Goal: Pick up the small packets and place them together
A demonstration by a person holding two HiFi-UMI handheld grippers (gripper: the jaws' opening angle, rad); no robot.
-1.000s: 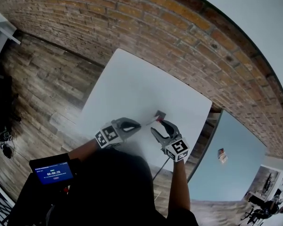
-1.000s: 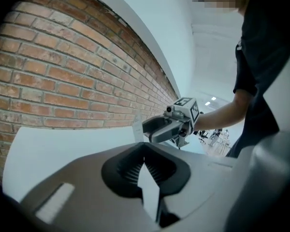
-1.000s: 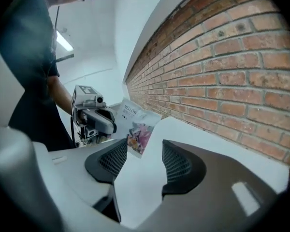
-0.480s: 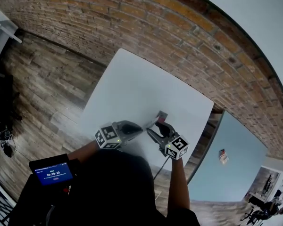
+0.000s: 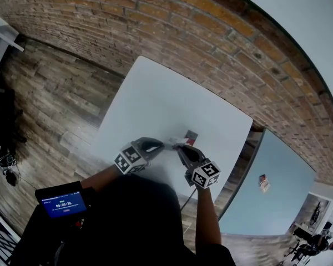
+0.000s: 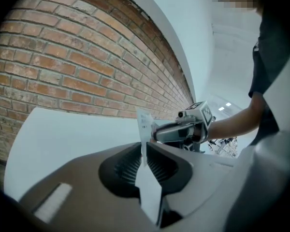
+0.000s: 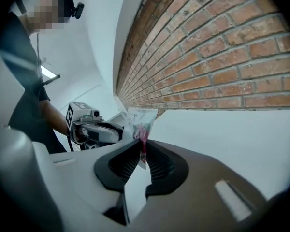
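Observation:
A small clear packet (image 5: 175, 142) with red print hangs between both grippers above the white table (image 5: 155, 93). My left gripper (image 5: 165, 144) pinches its thin edge (image 6: 144, 124) while its jaws are opening. My right gripper (image 5: 181, 147) is closing and grips the same packet (image 7: 141, 122) from the other side. In each gripper view the other gripper shows just beyond the packet: the right one (image 6: 176, 132) and the left one (image 7: 99, 132). A second small packet (image 5: 191, 136), dark with red, lies flat on the table just beyond them.
A brick wall (image 5: 211, 32) runs along the table's far side. Wooden floor (image 5: 50, 98) lies to the left and the table's near edge (image 5: 172, 190) is close below the grippers. A small lit screen (image 5: 61, 199) sits on the person's front.
The right gripper, wide open before, has closed on the packet that the left gripper holds. Both grippers have drawn closer together, with the packet lifted between them.

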